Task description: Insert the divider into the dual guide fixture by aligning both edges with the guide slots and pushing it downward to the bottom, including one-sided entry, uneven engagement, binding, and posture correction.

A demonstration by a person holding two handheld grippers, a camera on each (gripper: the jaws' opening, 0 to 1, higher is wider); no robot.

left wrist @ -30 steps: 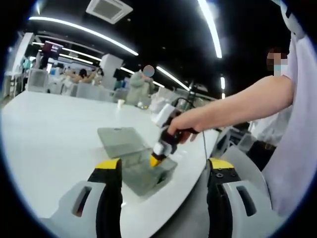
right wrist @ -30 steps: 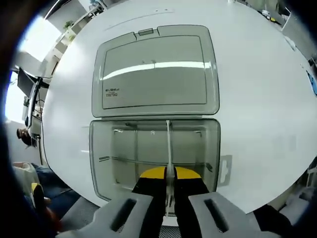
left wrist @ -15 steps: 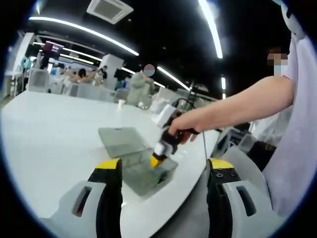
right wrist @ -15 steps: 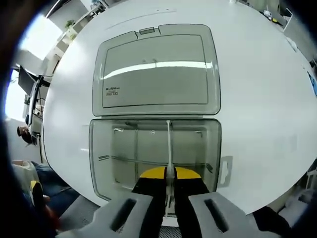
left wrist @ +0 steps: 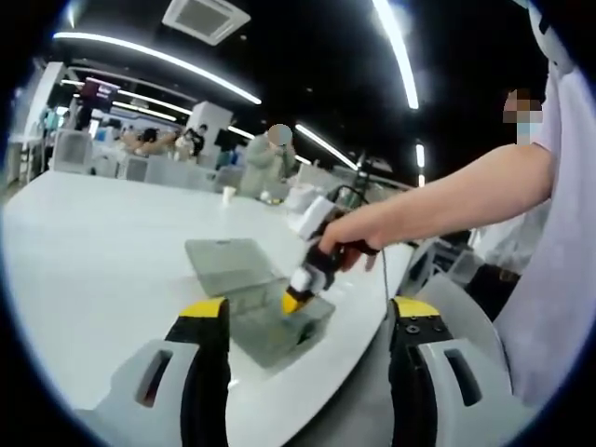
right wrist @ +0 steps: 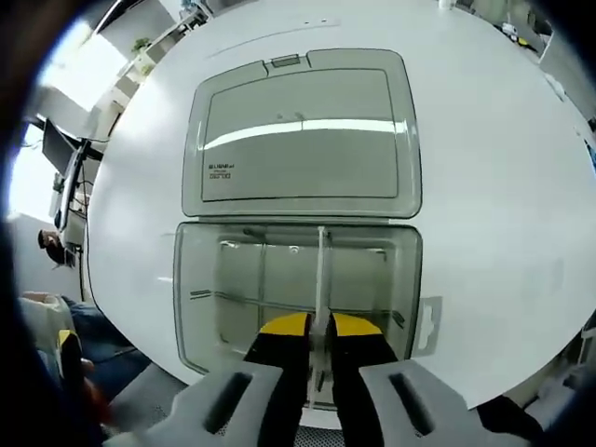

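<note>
On a broad white round table (right wrist: 484, 177), a translucent grey plastic compartment box (right wrist: 298, 289) lies open, its flat hinged lid (right wrist: 303, 135) folded back flat on the tabletop beyond the tray. Seen from the right gripper view, the right gripper (right wrist: 319, 328), with yellow-and-black tips on grey arms, is pinched narrowly on a thin clear plastic divider (right wrist: 322, 279) that stands on edge down the middle of the tray, running from the gripper's tips to the tray wall nearest the lid. A crosswise partition (right wrist: 233, 299) spans the tray behind it. Whether the divider's two ends sit fully in their guide slots cannot be told from this angle.

From the left gripper view, the same box (left wrist: 265, 303) sits near the table's edge, and a person's hand (left wrist: 349, 244) on a bare outstretched forearm holds the right gripper (left wrist: 293, 300) tip-down into the tray. The left gripper (left wrist: 307, 326) hangs well apart from the box, its yellow-capped jaws spread wide with nothing between them. Beyond the table (left wrist: 93, 242), a large room with long ceiling light strips (left wrist: 391, 51) shows seated and standing people (left wrist: 265, 163) at distant desks.
</note>
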